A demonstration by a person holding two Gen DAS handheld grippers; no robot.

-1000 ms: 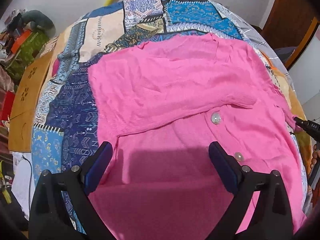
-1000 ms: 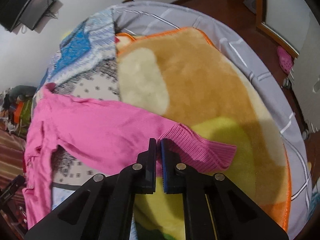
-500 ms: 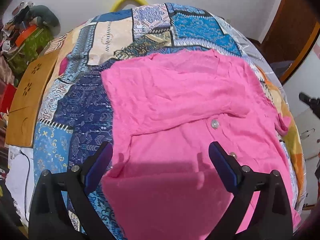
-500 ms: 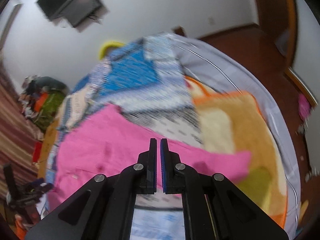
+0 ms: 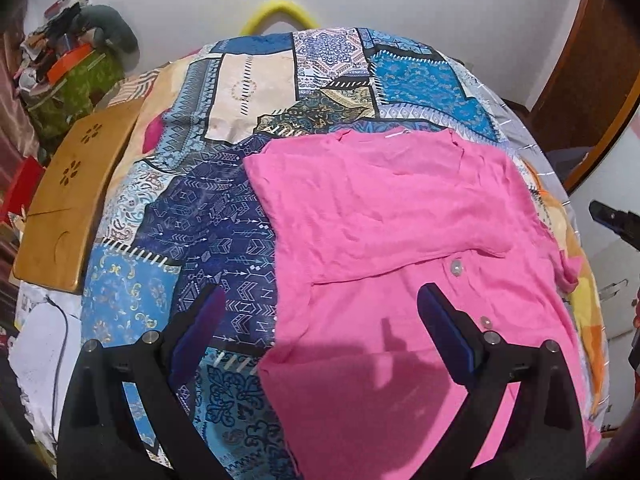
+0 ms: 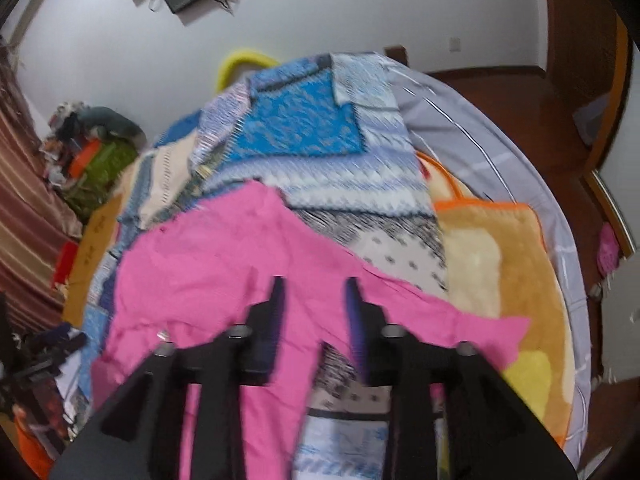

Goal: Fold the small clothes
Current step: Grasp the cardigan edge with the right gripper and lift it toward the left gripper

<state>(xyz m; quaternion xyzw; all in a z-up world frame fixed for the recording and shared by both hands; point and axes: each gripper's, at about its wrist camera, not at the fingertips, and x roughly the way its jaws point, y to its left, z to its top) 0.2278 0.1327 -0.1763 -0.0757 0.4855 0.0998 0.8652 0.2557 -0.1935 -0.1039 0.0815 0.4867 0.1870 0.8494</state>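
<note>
A small pink buttoned cardigan (image 5: pixel 400 240) lies spread on a patchwork bed cover (image 5: pixel 224 216), one sleeve folded across its front. My left gripper (image 5: pixel 320 312) is open and empty, held above the cardigan's near left edge. My right gripper (image 6: pixel 316 300) is open and empty above the cardigan (image 6: pixel 224 264). Its other sleeve (image 6: pixel 480 328) stretches out to the right onto a fleece blanket. The right gripper's tip (image 5: pixel 612 216) shows at the right edge of the left wrist view.
An orange and yellow fleece blanket (image 6: pixel 504 256) covers the bed's right side. A wooden lap tray (image 5: pixel 68 200) lies at the bed's left edge. Piled clutter (image 5: pixel 72 72) stands in the far left corner. A yellow hoop (image 5: pixel 280 12) stands behind the bed. Wooden floor (image 6: pixel 520 92) lies to the right.
My right gripper let go of the sleeve cuff, opened, and rose and swung left over the cardigan. My left gripper pulled back and up, staying open.
</note>
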